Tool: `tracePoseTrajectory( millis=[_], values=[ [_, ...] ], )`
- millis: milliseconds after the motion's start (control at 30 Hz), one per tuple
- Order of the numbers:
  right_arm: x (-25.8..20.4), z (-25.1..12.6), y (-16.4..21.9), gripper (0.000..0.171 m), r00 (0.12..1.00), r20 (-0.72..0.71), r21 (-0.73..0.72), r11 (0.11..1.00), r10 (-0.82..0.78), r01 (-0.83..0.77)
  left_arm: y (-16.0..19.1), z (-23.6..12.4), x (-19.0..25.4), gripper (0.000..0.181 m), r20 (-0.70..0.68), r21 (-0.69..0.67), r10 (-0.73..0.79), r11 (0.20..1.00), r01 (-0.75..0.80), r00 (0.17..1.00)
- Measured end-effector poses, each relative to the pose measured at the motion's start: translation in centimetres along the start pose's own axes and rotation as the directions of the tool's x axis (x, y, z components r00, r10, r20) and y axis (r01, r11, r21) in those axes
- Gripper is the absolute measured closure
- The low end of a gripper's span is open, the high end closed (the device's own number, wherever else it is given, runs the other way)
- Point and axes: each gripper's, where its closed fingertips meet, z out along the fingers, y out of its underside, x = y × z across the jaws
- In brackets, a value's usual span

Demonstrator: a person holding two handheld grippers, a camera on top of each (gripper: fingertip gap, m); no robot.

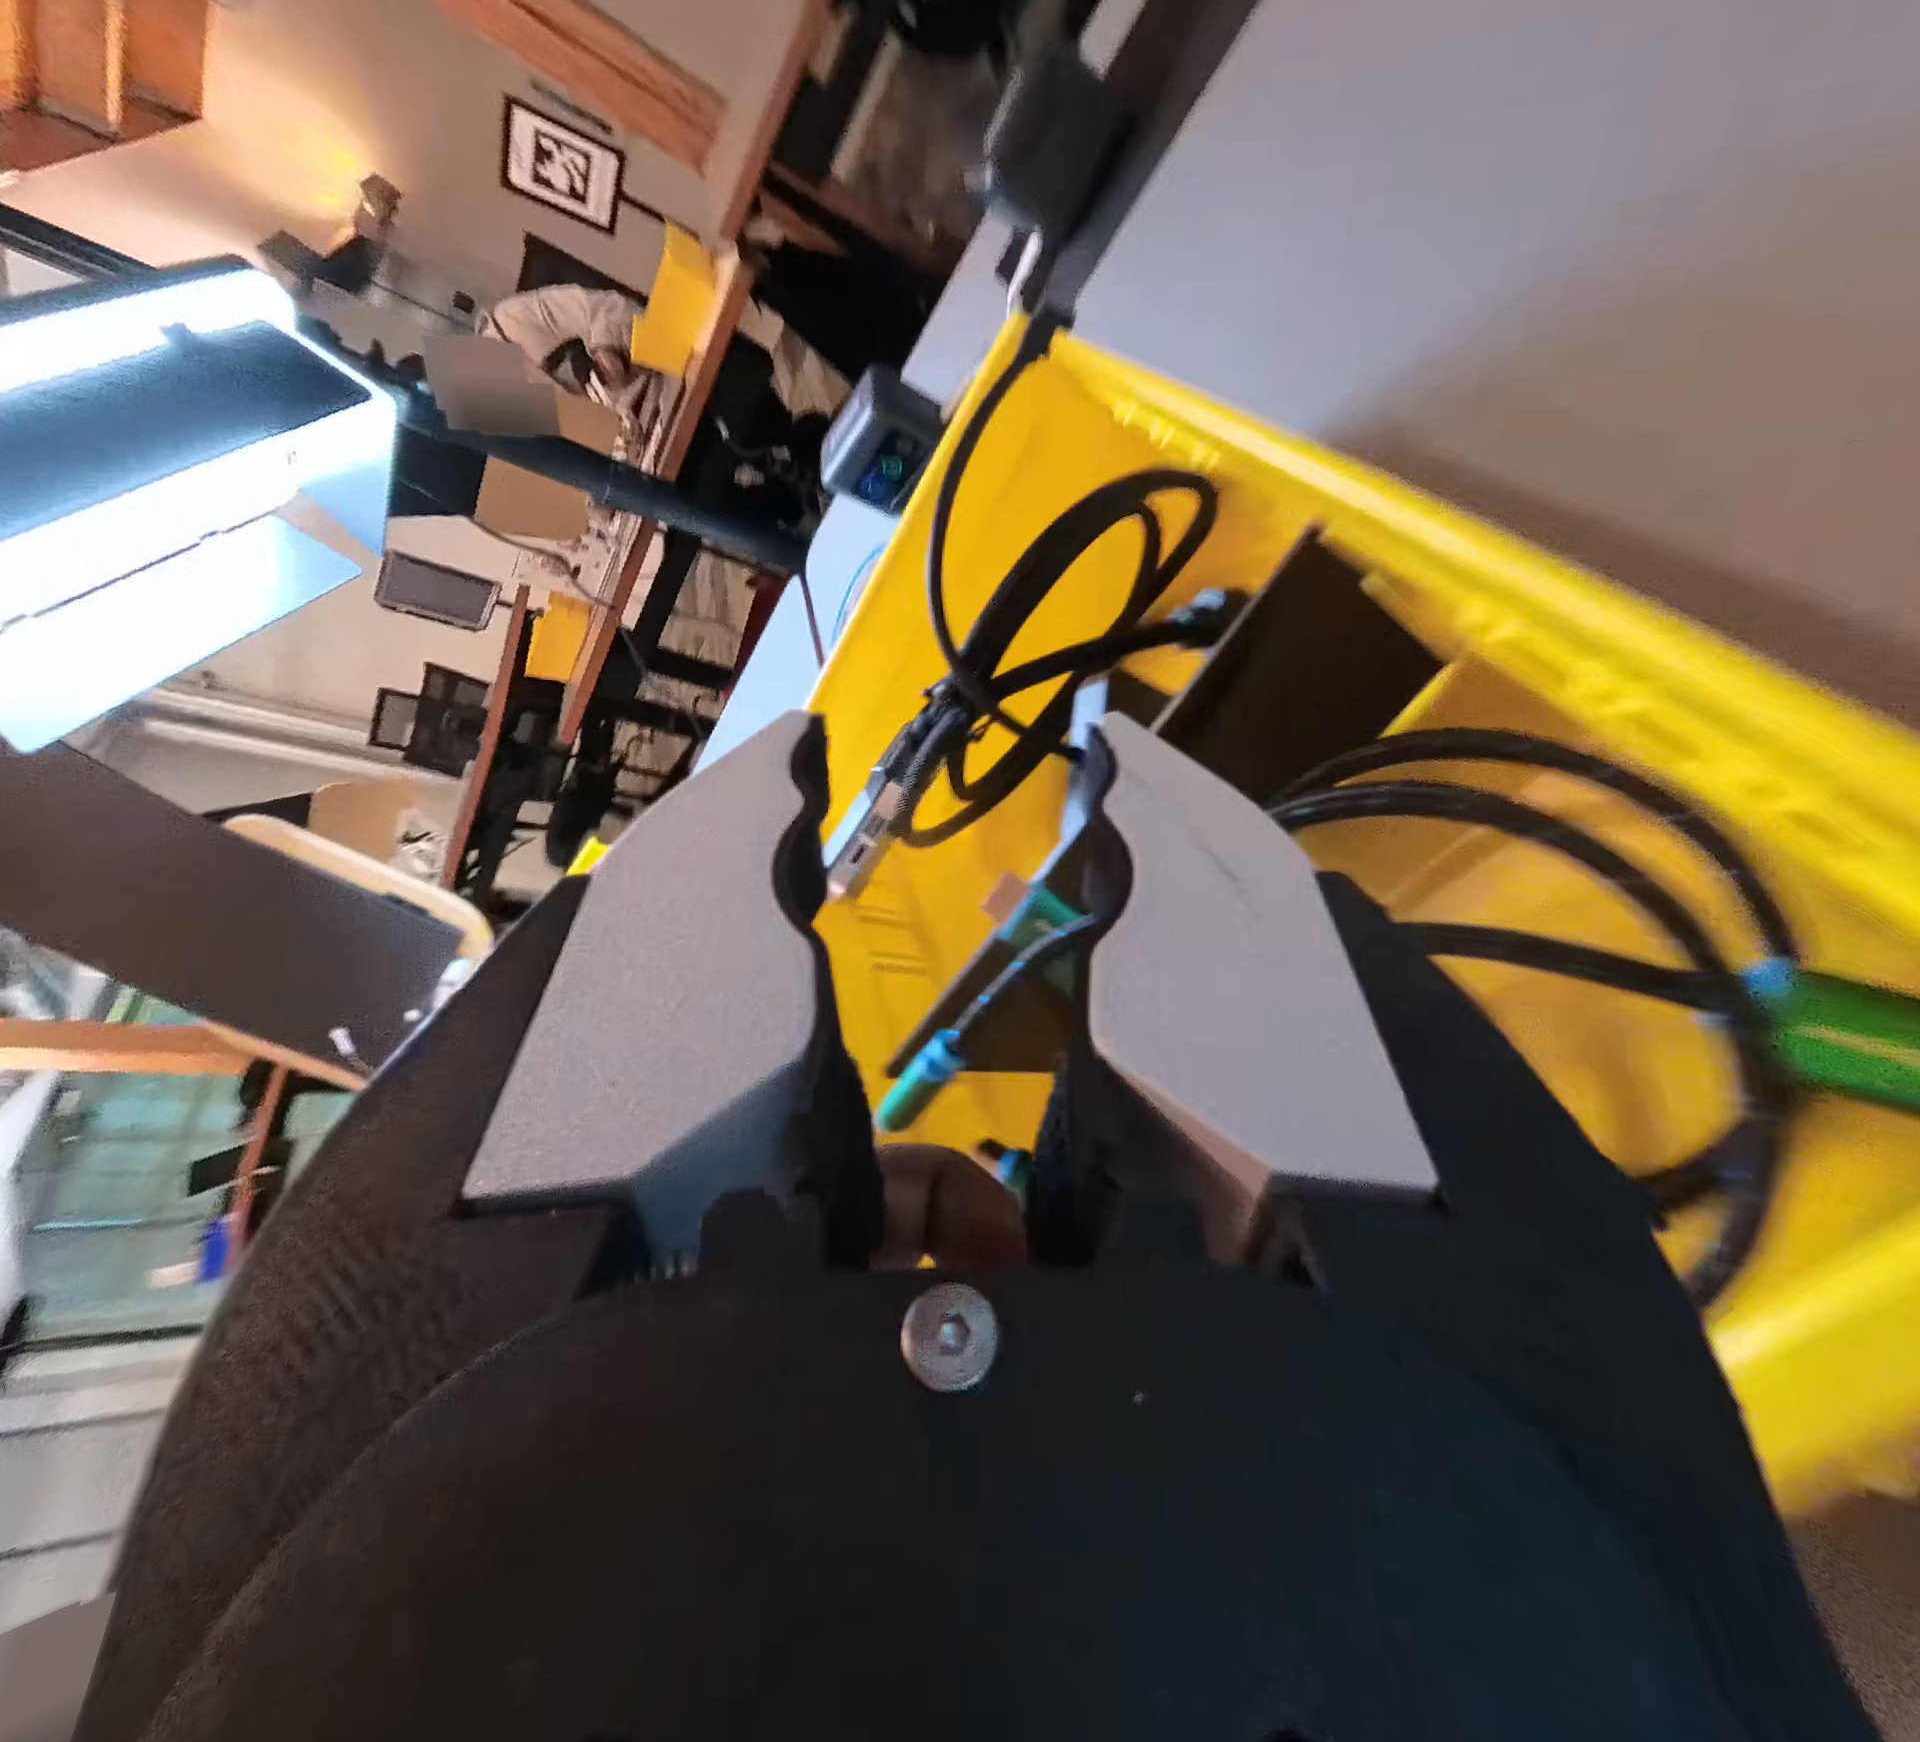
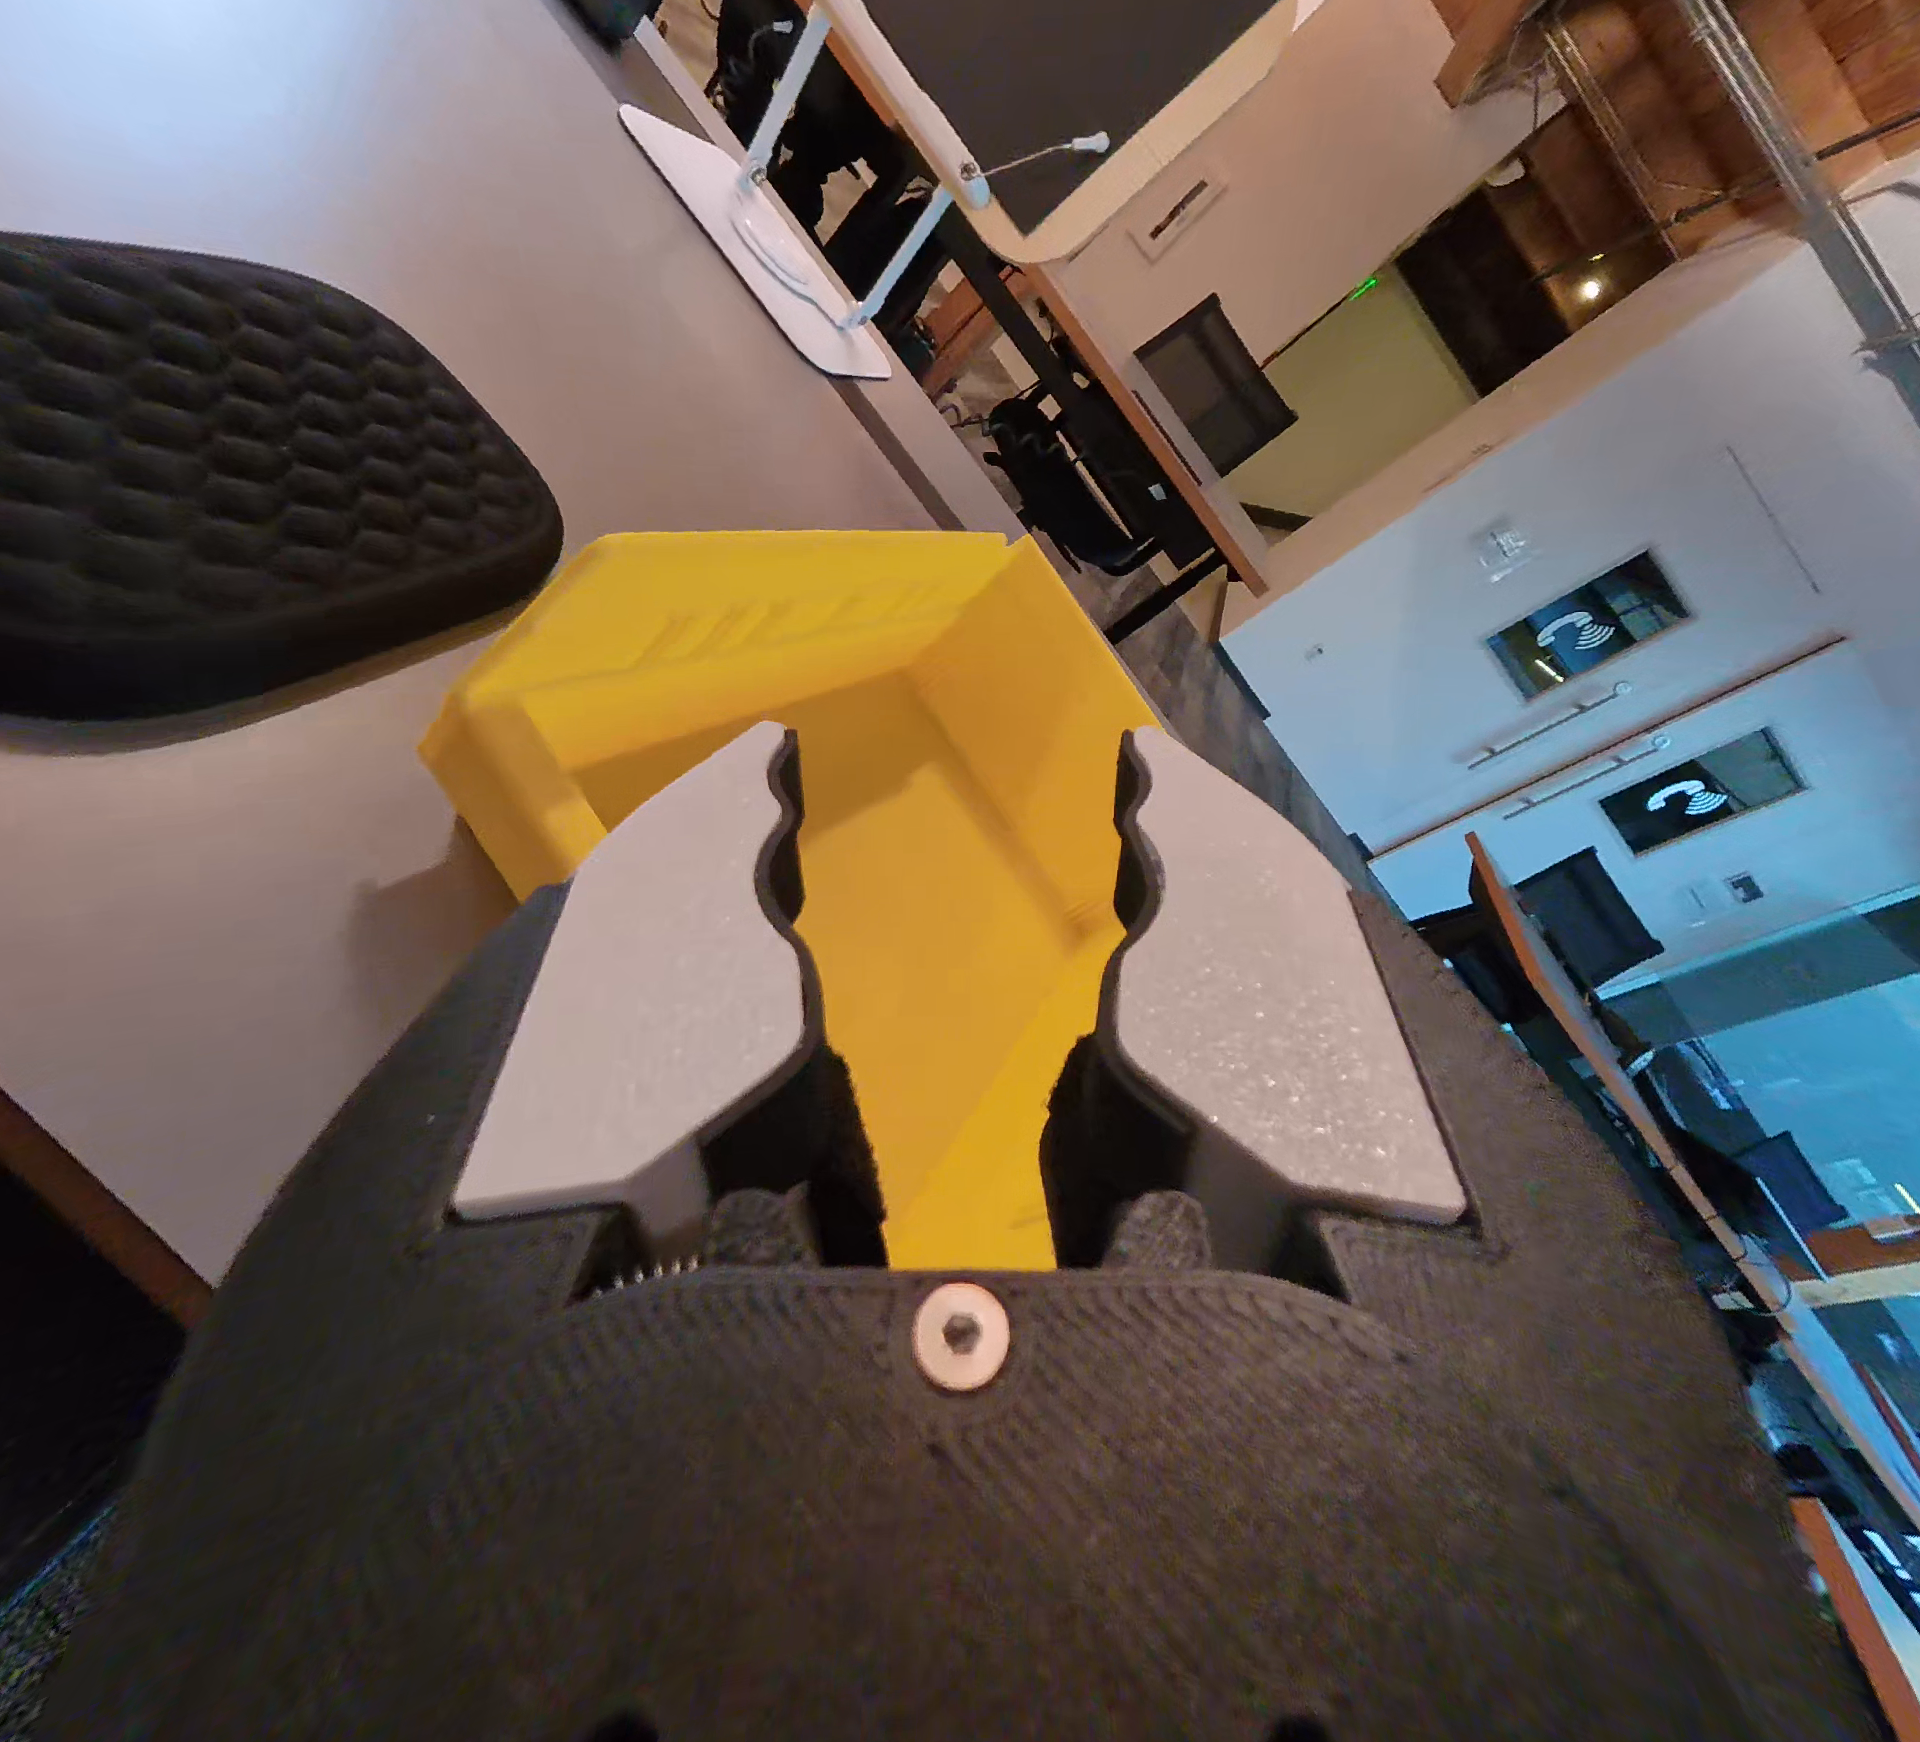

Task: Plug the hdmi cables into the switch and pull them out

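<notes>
The room is showing as a tilted open office in both views, with wooden beams, pale walls and dark screens; the left wrist view is blurring with motion. The grey tabletop is carrying a yellow plastic tray, ribbed along its rim. Only the left wrist view is showing the tray's filled part: a black switch box is sitting against the tray wall, with black cables looping out of it and running to a green connector. A second coiled black cable is lying on the yellow floor, its silver plug pointing toward the left claw. Only the right wrist view is showing a bare yellow tray corner, a black honeycomb-textured pad lying beside it, and a white flat stand base farther along the tabletop.

The left claw is standing open, its grey wavy-edged fingers apart over the silver plug and a small green-tipped cable, gripping nothing. The right claw is likewise standing open and empty over the yellow tray floor.
</notes>
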Motion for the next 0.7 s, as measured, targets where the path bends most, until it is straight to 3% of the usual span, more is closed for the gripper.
tracePoseTrajectory(
  millis=[133,267,367,533,700],
  values=[
    [-0.1,0.2,0.2,0.114,1.0,0.006,-0.027,0.999,-0.018,0.018,2.4,4.3,-1.7,0.146,-0.079,-0.101,0.157,0.981,-0.164,0.984],
    [-0.3,0.6,0.6,0.115,1.0,0.017,-0.045,0.999,-0.023,0.024,3.4,7.1,-0.4,0.148,-0.268,-0.063,0.216,0.969,-0.241,0.939],
    [-0.6,0.9,1.3,0.115,0.999,0.032,-0.094,0.995,-0.039,0.042,3.5,8.0,-0.1,0.145,-0.343,-0.01,0.251,0.962,-0.271,0.905],
    [-0.9,1.3,1.8,0.117,0.998,0.049,-0.125,0.991,-0.046,0.052,5.5,8.0,-0.4,0.144,-0.441,-0.076,0.246,0.948,-0.309,0.863],
    [-1.6,2.1,1.6,0.118,0.995,0.08,-0.126,0.99,-0.054,0.064,4.9,8.7,0.4,0.144,-0.486,-0.052,0.228,0.956,-0.289,0.844]
  ],
)
